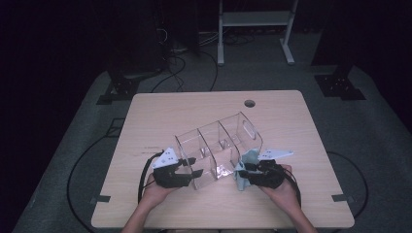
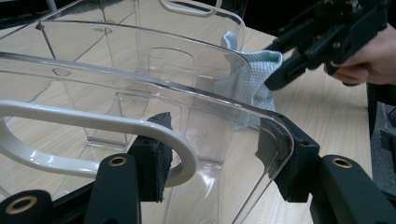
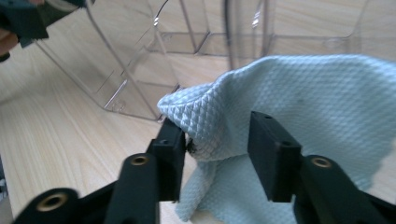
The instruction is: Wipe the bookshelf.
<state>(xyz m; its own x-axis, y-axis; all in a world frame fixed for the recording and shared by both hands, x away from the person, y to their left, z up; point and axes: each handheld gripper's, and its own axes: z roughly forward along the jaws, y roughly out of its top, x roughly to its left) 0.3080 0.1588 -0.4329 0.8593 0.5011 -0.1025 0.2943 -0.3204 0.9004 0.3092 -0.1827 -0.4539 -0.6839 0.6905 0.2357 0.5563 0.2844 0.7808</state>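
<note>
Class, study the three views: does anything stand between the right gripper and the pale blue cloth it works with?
Nothing visible does. The cloth already bunches between the open jaws of the right gripper, beside the clear organizer.

tools: black, brass rivets | top plates: grey, three-cornered | cables: black

The table (image 1: 272, 104) is being lit from above while the surrounding room is being left dark; glare is being thrown off the clear bin (image 2: 154, 81), and near jaws are being blurred.
</note>
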